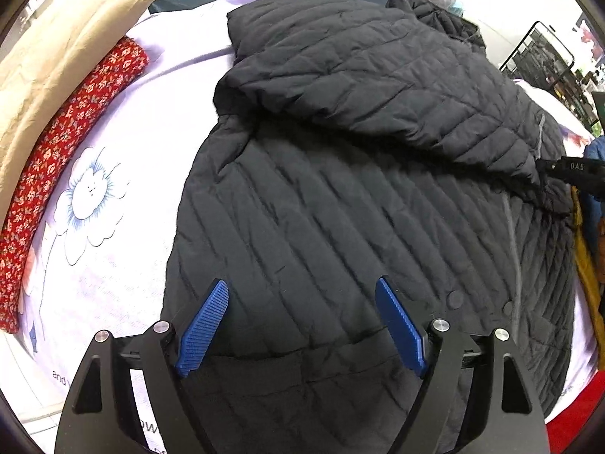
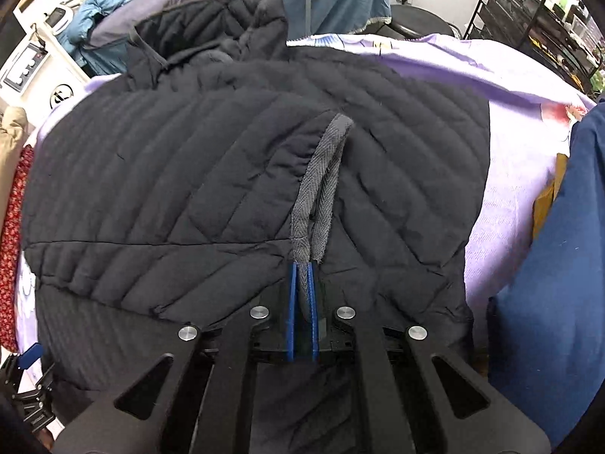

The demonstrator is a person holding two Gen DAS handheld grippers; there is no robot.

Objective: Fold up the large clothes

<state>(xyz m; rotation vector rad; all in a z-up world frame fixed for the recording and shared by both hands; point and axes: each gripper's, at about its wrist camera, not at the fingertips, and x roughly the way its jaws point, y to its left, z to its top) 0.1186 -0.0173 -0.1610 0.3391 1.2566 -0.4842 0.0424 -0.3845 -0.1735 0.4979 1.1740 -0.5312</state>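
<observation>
Jacket (image 1: pixel 340 196), black and quilted, lies spread over the lilac sheet (image 1: pixel 124 174), one side folded across its middle. Beside the jacket's edge, a red flowered cloth (image 1: pixel 68 143) lies along the sheet. Above the jacket's lower part, the left gripper (image 1: pixel 302 325) hangs with blue pads spread wide, nothing between them. On the jacket's folded flap, the right gripper (image 2: pixel 301 283) pinches the grey trim (image 2: pixel 317 193).

One black quilted jacket (image 1: pixel 340 208), two hand-held grippers (image 1: pixel 302 325), one lilac sheet (image 1: pixel 113 189).
</observation>
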